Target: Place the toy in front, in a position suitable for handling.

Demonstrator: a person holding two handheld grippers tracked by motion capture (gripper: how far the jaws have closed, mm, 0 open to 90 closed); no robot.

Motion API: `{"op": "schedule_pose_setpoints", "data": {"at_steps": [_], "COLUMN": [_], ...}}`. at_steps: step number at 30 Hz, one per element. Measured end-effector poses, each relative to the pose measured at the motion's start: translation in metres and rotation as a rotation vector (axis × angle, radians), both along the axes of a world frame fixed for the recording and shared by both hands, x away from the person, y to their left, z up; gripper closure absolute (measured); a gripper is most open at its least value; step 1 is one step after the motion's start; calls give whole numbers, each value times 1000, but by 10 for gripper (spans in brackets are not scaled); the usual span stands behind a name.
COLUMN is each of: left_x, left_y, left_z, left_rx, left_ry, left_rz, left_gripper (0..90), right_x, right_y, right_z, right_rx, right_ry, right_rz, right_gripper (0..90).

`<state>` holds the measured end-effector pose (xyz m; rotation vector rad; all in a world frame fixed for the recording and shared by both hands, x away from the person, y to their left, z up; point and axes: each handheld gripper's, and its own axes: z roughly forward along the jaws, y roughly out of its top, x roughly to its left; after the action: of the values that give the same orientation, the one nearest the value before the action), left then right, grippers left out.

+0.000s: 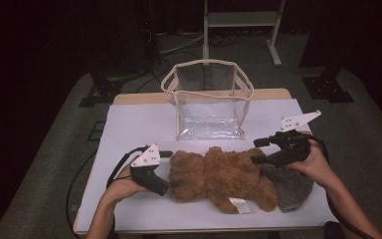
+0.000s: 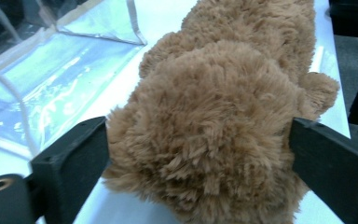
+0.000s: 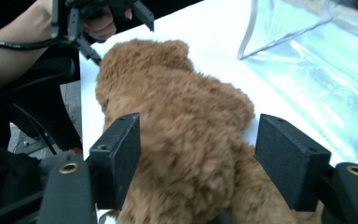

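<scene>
Bagging has barely begun: the fluffy brown teddy bear [image 1: 219, 177] lies on the white table [image 1: 134, 124] before the empty clear plastic bag [image 1: 209, 102], my left gripper [image 2: 200, 154] and right gripper [image 3: 196, 163] spread wide around it, neither yet clamped.

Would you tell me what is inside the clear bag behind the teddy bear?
The clear bag looks empty through its walls; nothing hides its floor. The teddy bear lies on the table outside it.

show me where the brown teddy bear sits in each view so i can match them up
High view: the brown teddy bear lies across the table's near middle, between both grippers.
Left gripper view: it takes up the centre, between the black jaws.
Right gripper view: centre, running from between the jaws toward upper left.
Shared landmark: the clear bag beyond the bear.
</scene>
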<state>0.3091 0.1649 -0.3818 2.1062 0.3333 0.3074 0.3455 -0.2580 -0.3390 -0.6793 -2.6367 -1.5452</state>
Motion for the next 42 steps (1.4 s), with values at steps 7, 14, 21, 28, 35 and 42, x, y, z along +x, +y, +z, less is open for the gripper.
{"op": "schedule_pose_setpoints", "data": {"at_steps": [7,14,21,28,35,42], "left_x": [-1,-2,-2,-4,-6,-5], "left_y": [11,18,23,25,27,28], "left_z": [2,2,3,2,5,4], "left_rx": [-8,9,12,26,24,20], "left_ry": [-6,-6,-7,-9,-15,-6], "left_rz": [42,52,71,80,74,74], "left_gripper": [48,48,48,48,48,48], "right_x": [18,36,49,60,68,69], "right_y": [10,23,38,53,64,69], "right_z": [14,17,25,34,39,38], "right_rx": [-42,-63,-79,-99,-97,-103], "right_ry": [-6,-4,-10,-24,-26,-26], "right_rz": [8,18,37,44,56,68], "right_gripper": [318,318,320,330,332,332]}}
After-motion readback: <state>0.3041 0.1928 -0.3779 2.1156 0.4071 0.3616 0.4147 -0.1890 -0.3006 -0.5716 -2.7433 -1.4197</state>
